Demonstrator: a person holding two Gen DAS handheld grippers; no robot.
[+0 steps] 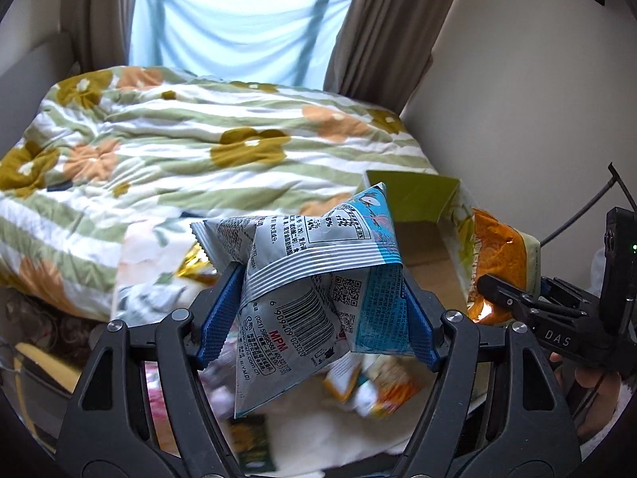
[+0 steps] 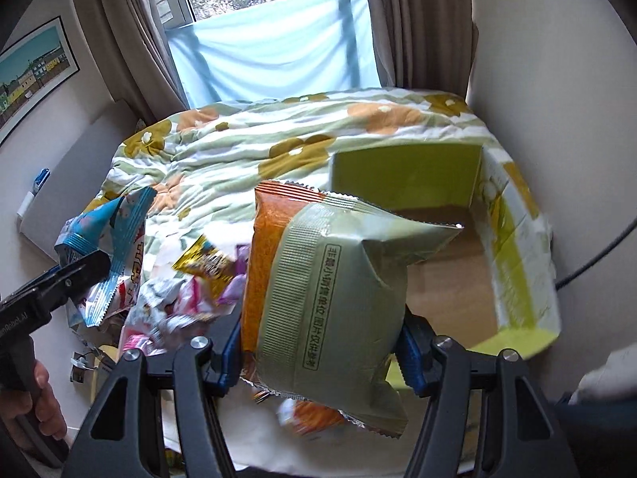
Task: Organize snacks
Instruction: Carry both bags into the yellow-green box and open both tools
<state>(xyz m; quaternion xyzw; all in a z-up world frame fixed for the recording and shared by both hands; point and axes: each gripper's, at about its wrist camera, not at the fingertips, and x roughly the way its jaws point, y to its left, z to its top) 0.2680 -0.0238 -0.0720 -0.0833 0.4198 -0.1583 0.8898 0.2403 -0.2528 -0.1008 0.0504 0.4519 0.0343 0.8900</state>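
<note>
Two crinkly foil bags held | left gripper [image 1: 318,310] pinching blue-silver bag [image 1: 310,279] | right gripper [image 2: 322,346] pinching puffy green-orange bag [image 2: 330,279] | open cardboard box [image 2: 517,271] on quilted bed [image 2: 239,159]

"MPM" on blue snack packet [image 1: 314,279], "DAS" on right gripper [image 1: 557,338]

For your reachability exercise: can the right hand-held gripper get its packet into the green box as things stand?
Probably yes. The right hand-held gripper holds the green-and-orange packet just before the open-topped box; nothing shows between them, and the visible box floor looks bare.
</note>
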